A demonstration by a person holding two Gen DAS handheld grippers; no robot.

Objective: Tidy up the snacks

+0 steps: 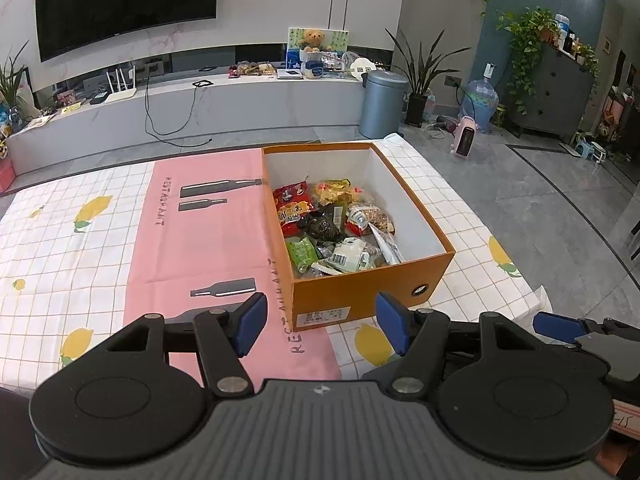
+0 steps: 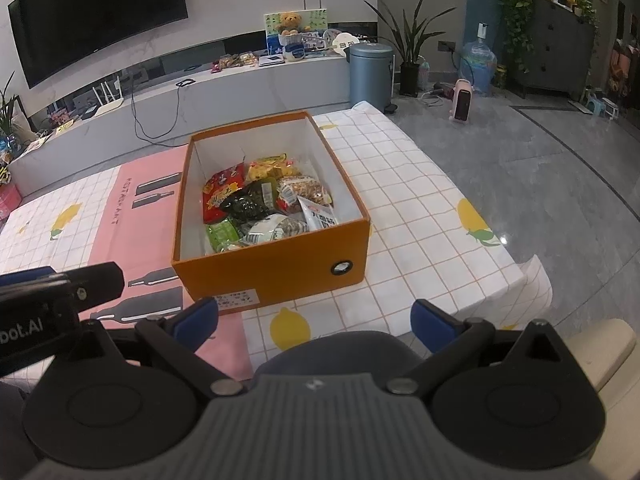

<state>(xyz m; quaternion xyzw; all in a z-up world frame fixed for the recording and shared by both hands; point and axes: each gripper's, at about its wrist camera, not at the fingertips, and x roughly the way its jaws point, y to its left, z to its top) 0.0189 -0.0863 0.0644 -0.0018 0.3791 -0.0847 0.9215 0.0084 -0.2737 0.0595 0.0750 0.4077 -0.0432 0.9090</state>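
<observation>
One orange box point(image 1: 362, 292) full of snack packs point(image 1: 336, 224) sits on the bench point(image 1: 60, 240). The pink cloth point(image 1: 208, 232) says "RESTAURANT". Left gripper point(image 1: 322, 320) and right gripper point(image 2: 316, 320) fingers are open, holding nothing.

Black linkages, blue fingers point(image 1: 253, 322)

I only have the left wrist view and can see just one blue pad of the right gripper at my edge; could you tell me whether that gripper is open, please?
Observer: Yes, the right gripper is open, with nothing between its fingers.
Operator: Thank you. Is it over the box?
Observer: No, its fingertips are short of the near wall of the orange box; only the tablecloth shows between them.
Operator: Is there anything on its outer side?
Observer: A cream-coloured rounded object lies low on its right; I cannot tell what it is.
</observation>
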